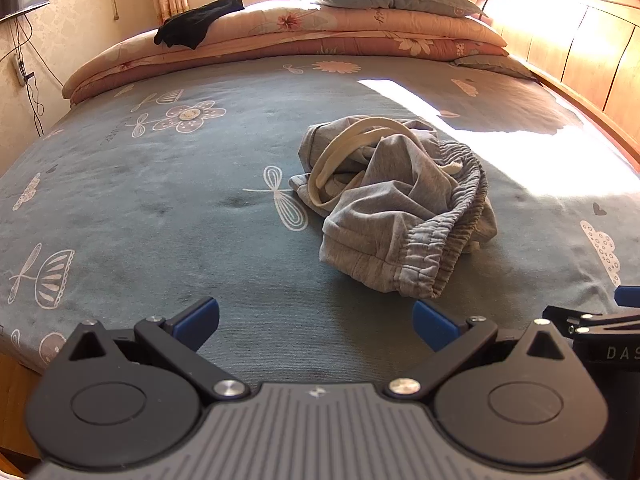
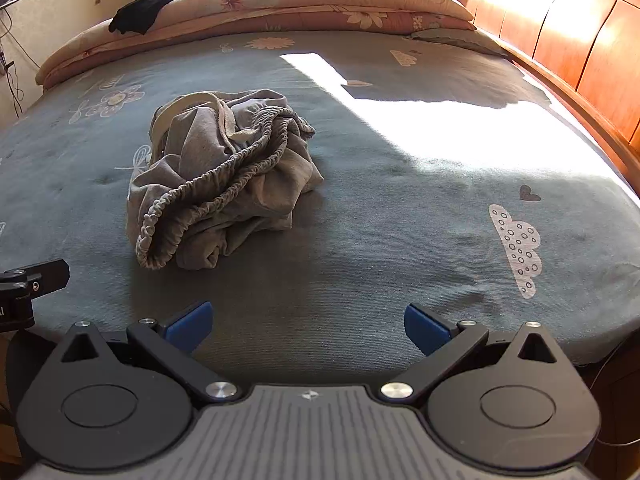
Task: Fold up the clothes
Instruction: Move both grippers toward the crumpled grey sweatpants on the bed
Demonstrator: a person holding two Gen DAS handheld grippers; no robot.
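On the bedsheet (image 1: 160,200), crumpled grey shorts (image 1: 396,200), waistband toward camera.

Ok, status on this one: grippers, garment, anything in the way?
Left gripper open, right gripper open, both empty. Grey shorts crumpled on bed, untouched. Nothing in the way.

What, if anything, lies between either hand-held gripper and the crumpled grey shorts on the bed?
Nothing visible. Only bare bedsheet separates the open left hand-held gripper from the grey shorts; the same holds for the open right hand-held gripper. The black garment and folded quilts lie far behind the shorts.
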